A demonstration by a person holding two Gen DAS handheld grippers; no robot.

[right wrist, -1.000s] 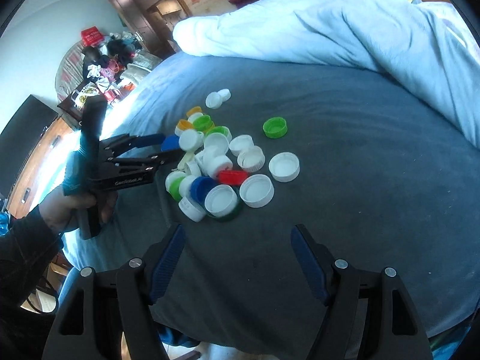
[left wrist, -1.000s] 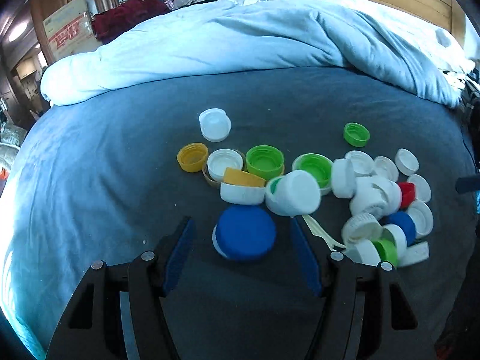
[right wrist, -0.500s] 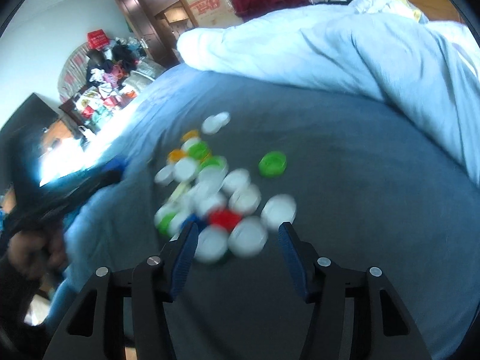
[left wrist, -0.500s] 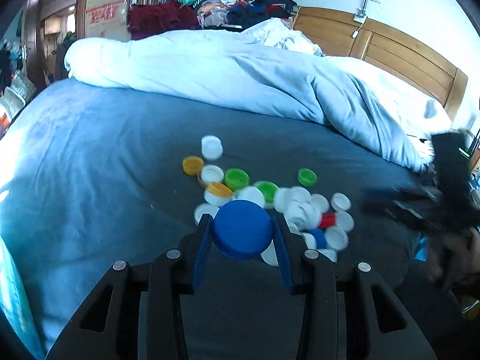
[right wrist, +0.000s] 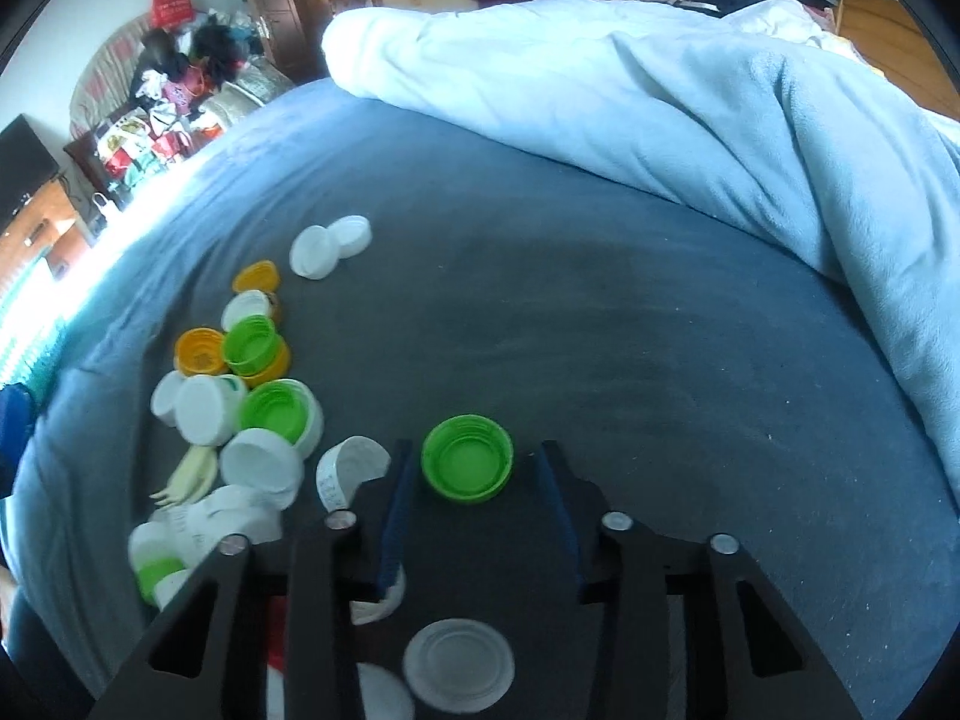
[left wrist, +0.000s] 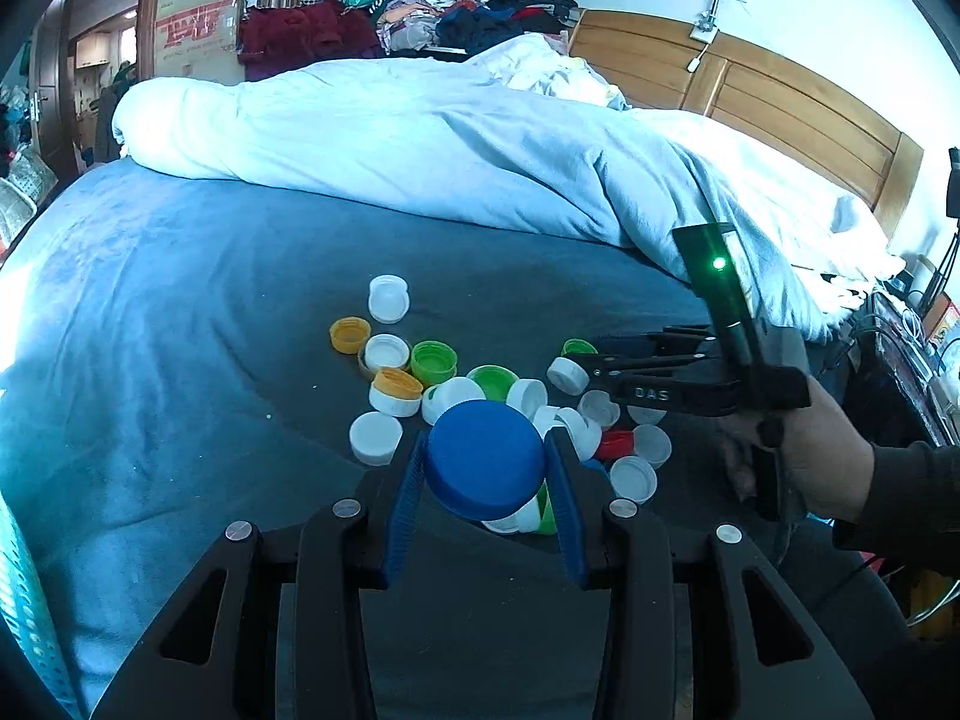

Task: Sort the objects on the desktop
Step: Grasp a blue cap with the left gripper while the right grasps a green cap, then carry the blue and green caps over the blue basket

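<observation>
My left gripper (left wrist: 483,468) is shut on a large blue cap (left wrist: 485,461) and holds it above a heap of white, green, yellow and red bottle caps (left wrist: 528,402) on the dark blue bed sheet (left wrist: 210,312). My right gripper (right wrist: 471,471) is open, its fingers either side of a lone green cap (right wrist: 467,465) lying open side up on the sheet. In the left wrist view the right gripper (left wrist: 591,366) reaches in from the right beside a white cap (left wrist: 567,374).
A light blue duvet (left wrist: 420,144) is bunched along the far side of the bed. More caps (right wrist: 252,378) lie left of the right gripper, and a white cap (right wrist: 459,663) lies under it. A wooden headboard (left wrist: 780,102) stands at right.
My left gripper shut on the blue cap and lifted it off the sheet. My right gripper moved down over the heap to the lone green cap.
</observation>
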